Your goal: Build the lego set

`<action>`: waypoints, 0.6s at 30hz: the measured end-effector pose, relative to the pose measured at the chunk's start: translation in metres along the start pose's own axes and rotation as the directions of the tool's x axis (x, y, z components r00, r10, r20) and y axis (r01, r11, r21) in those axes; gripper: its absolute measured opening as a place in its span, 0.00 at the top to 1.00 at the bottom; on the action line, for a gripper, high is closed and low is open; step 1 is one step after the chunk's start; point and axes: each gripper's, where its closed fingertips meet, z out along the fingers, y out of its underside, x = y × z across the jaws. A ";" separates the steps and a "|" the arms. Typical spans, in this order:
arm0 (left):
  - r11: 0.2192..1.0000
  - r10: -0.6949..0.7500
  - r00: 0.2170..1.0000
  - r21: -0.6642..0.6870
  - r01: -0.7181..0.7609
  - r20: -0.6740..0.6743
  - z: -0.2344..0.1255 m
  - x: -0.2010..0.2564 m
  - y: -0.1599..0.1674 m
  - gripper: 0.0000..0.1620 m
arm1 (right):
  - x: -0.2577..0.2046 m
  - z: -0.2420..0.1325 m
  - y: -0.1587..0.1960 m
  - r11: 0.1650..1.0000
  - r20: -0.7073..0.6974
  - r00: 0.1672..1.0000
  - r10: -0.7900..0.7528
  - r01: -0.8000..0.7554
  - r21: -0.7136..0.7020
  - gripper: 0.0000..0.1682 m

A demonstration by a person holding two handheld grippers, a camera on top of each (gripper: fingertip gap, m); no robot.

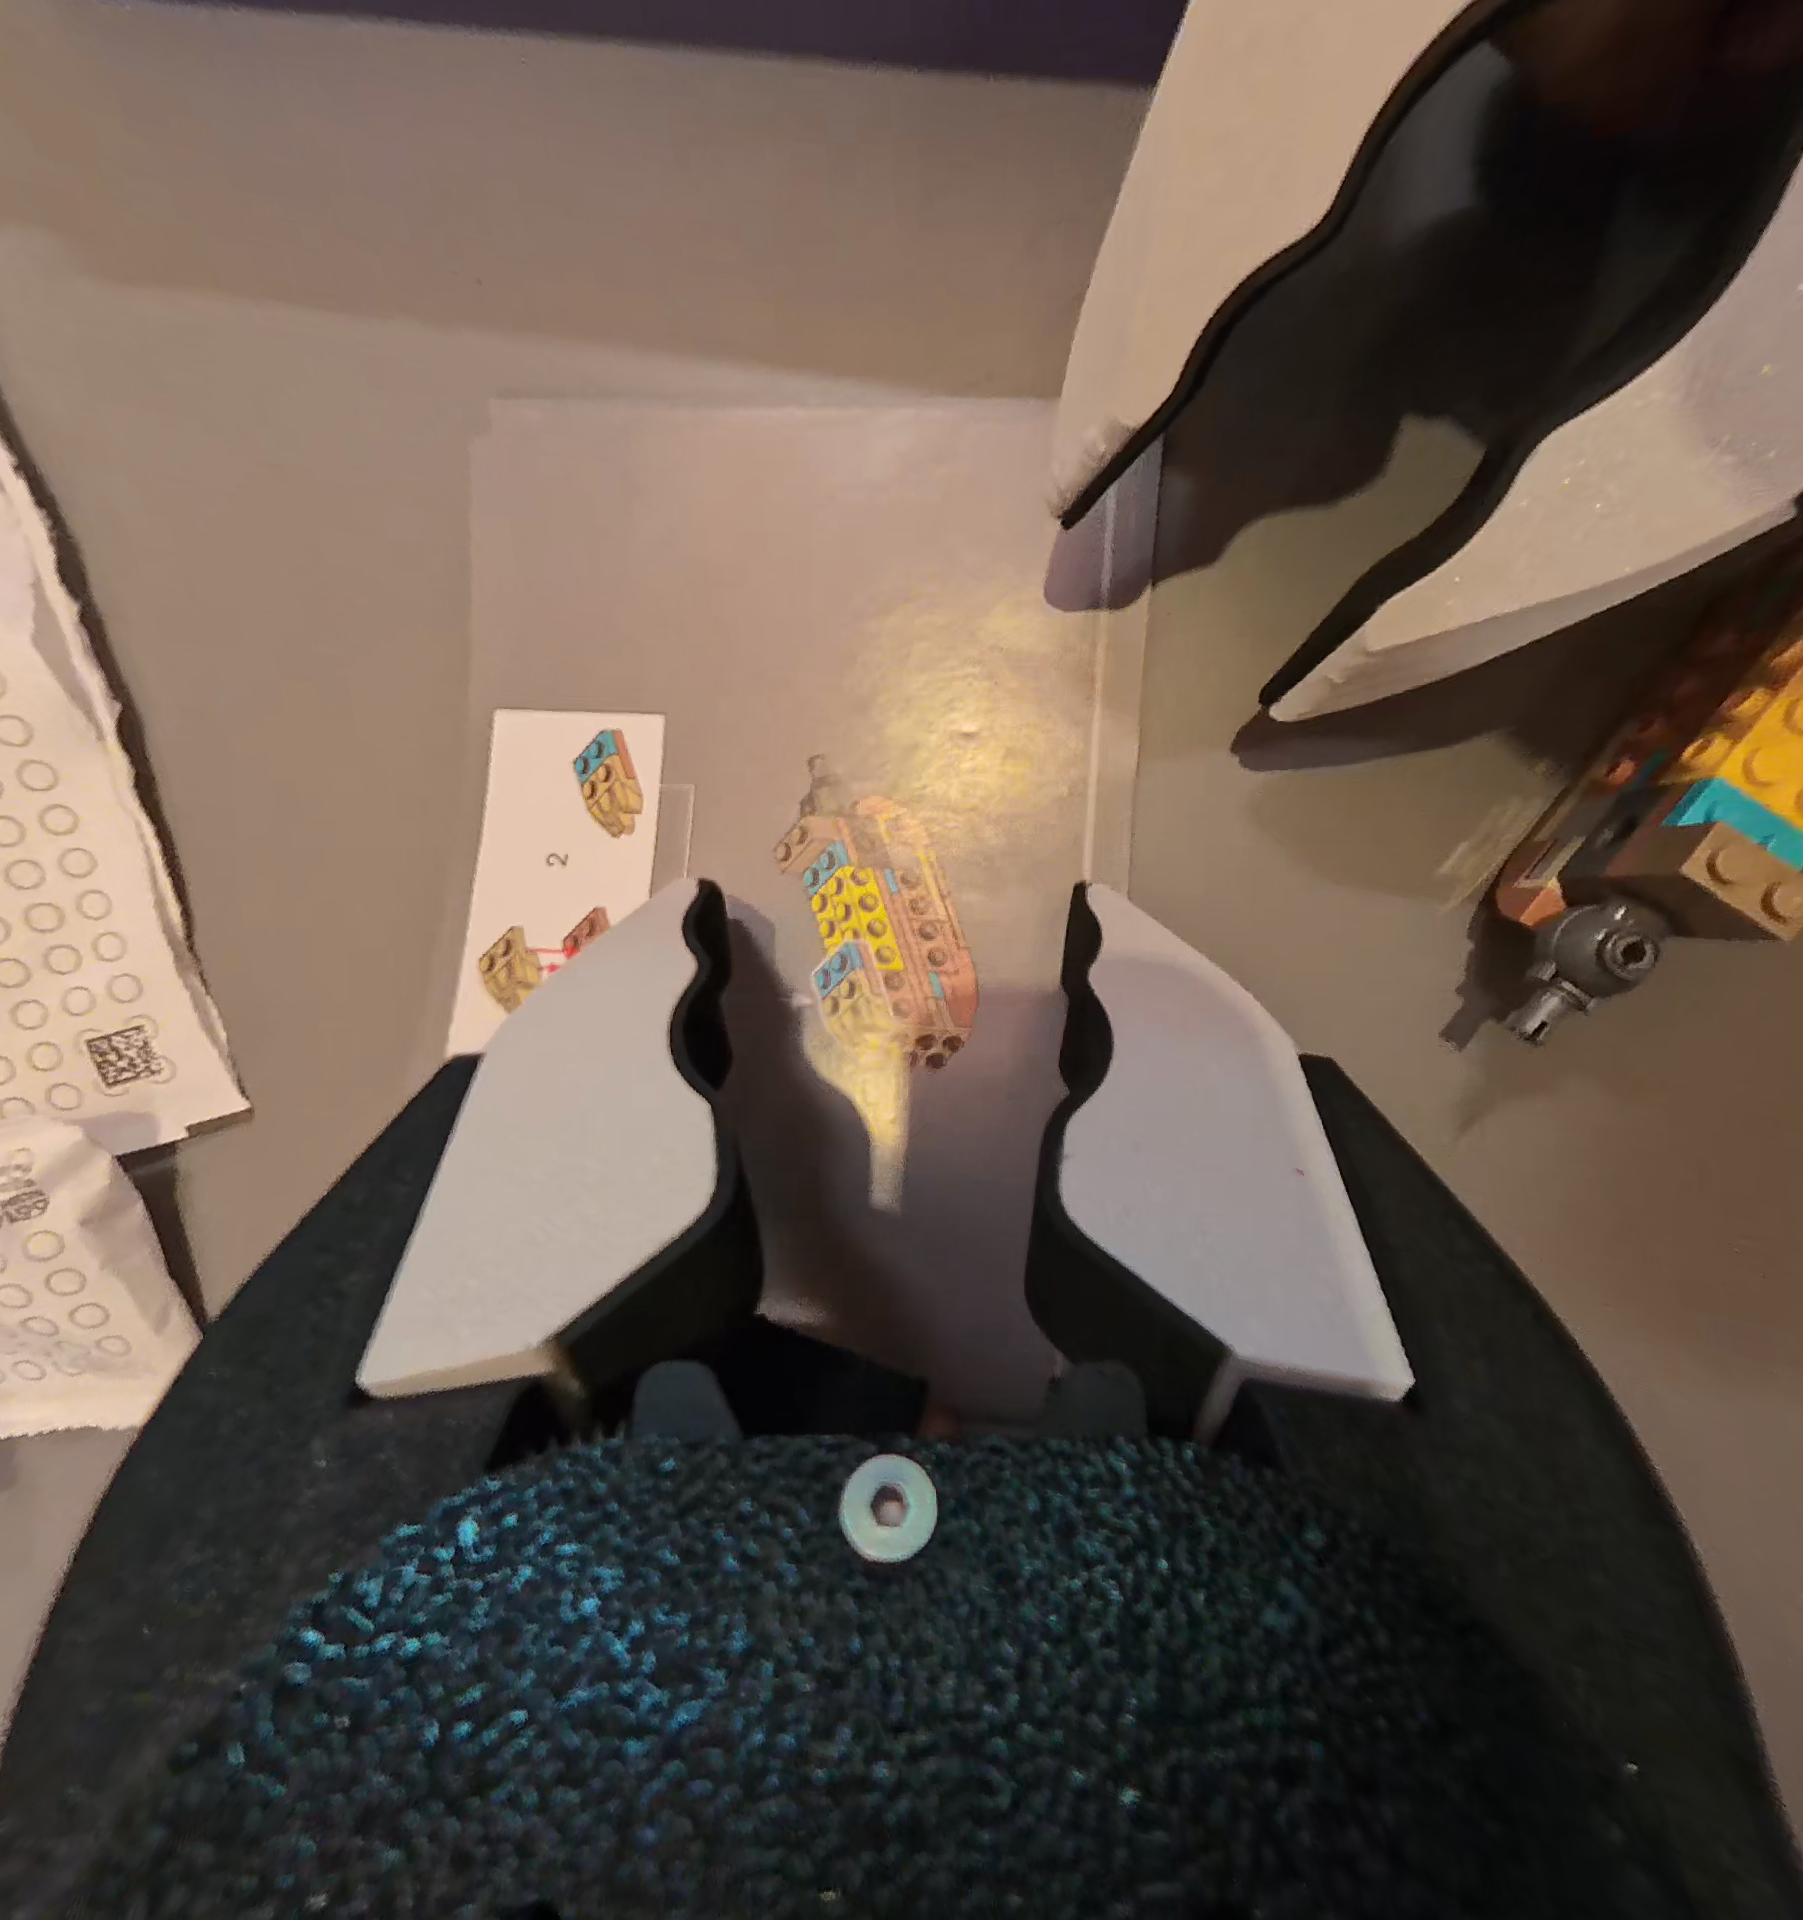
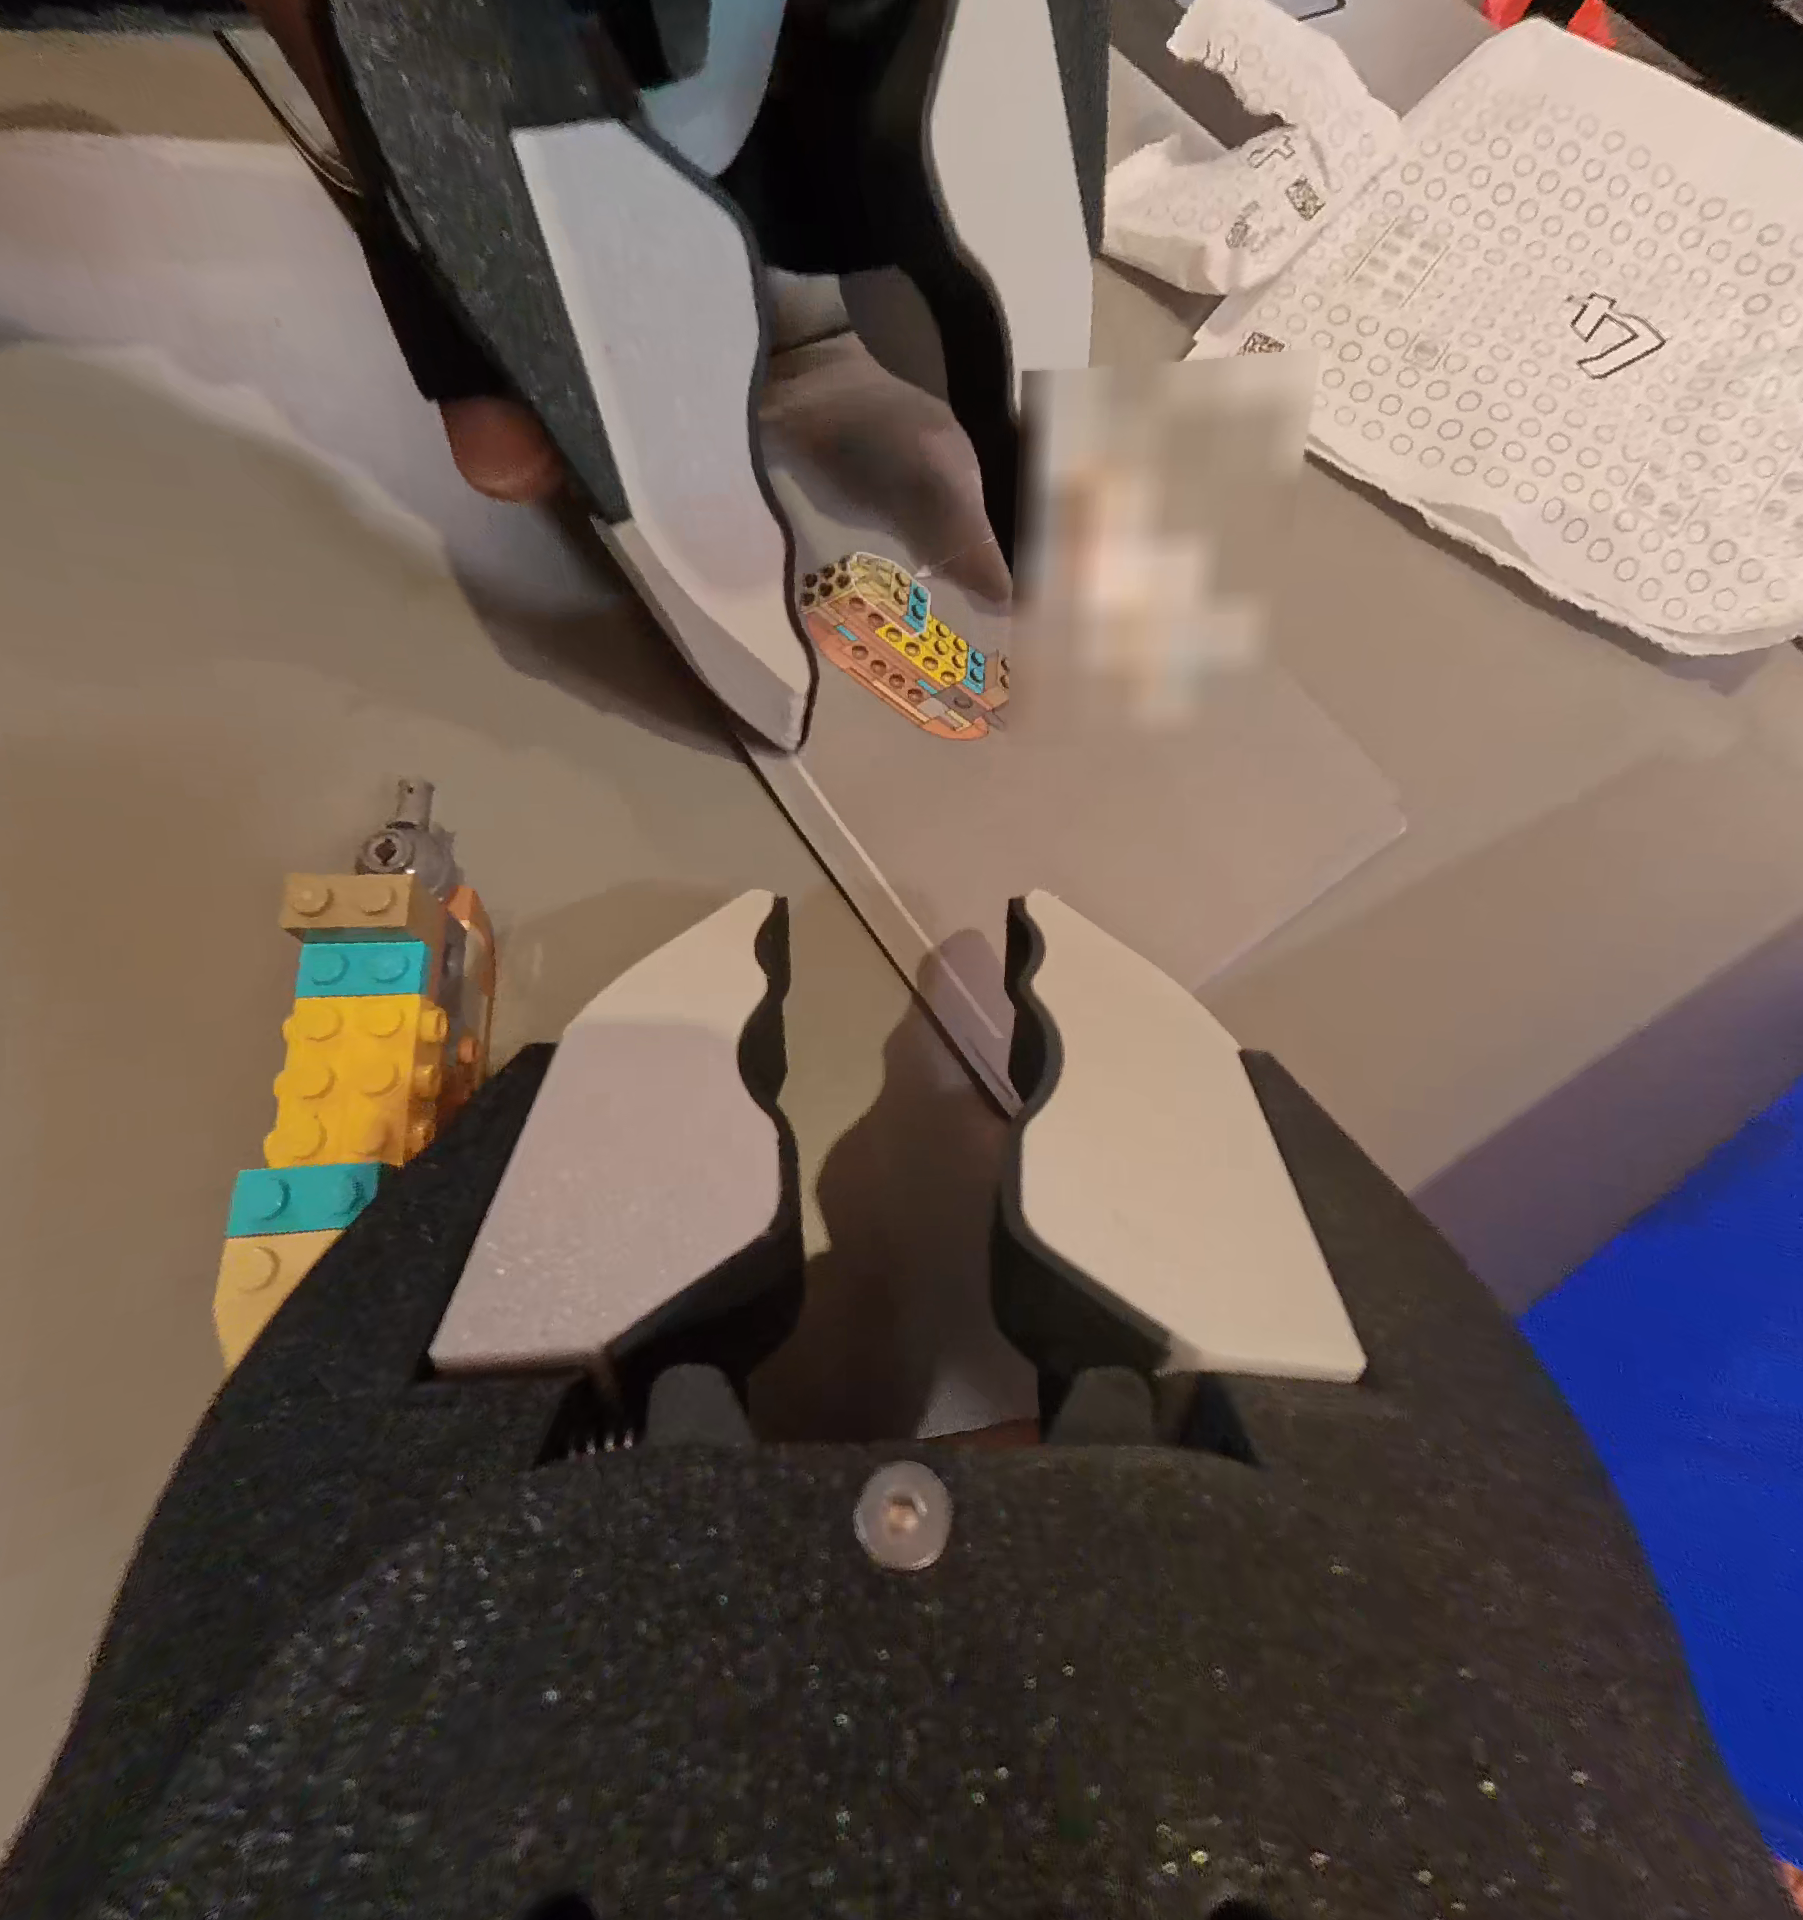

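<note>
- Left wrist view: a grey bench (image 1: 253,343) in dim, warm light carries an open instruction booklet (image 1: 772,623) straight ahead, torn paper bags (image 1: 35,790) printed with rings at the left edge, and the part-built lego model (image 1: 1707,821) at the right, lying just off the page. The left hand-held gripper (image 1: 892,935) hangs above the page with its fingers spread and nothing between them. The right hand-held gripper (image 1: 1167,613) reaches in from the upper right, also spread and empty, its tips near the page's edge.
- Right wrist view: the right hand-held gripper (image 2: 897,935) is spread and empty over the booklet's (image 2: 1136,810) near edge — the model (image 2: 357,1049), a row of tan, teal and yellow bricks with a grey ball joint at its far end, lies just to its left on the bench (image 2: 149,623). The left hand-held gripper (image 2: 907,644) hovers over the printed picture.
- The step looks like reading the page. Doing it well probably means matching the model's brick order to the drawing before gripping — then taking the model by its long sides, clear of the joint.
</note>
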 end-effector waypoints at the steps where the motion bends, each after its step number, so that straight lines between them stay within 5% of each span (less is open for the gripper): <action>1: 1.000 -0.002 1.000 -0.004 0.002 0.002 -0.001 -0.001 0.001 0.62 | 0.002 0.001 0.001 1.000 -0.011 1.000 0.007 -0.007 -0.011 0.76; 8: 1.000 0.007 1.000 -0.018 -0.007 0.012 -0.006 -0.002 0.004 0.62 | 0.017 0.007 0.014 0.992 -0.077 0.996 0.049 -0.058 -0.113 0.76; 18: 0.999 0.016 1.000 -0.029 -0.016 -0.009 -0.018 0.004 0.005 0.61 | 0.003 0.011 0.016 0.981 0.047 0.993 0.112 -0.103 -0.165 0.73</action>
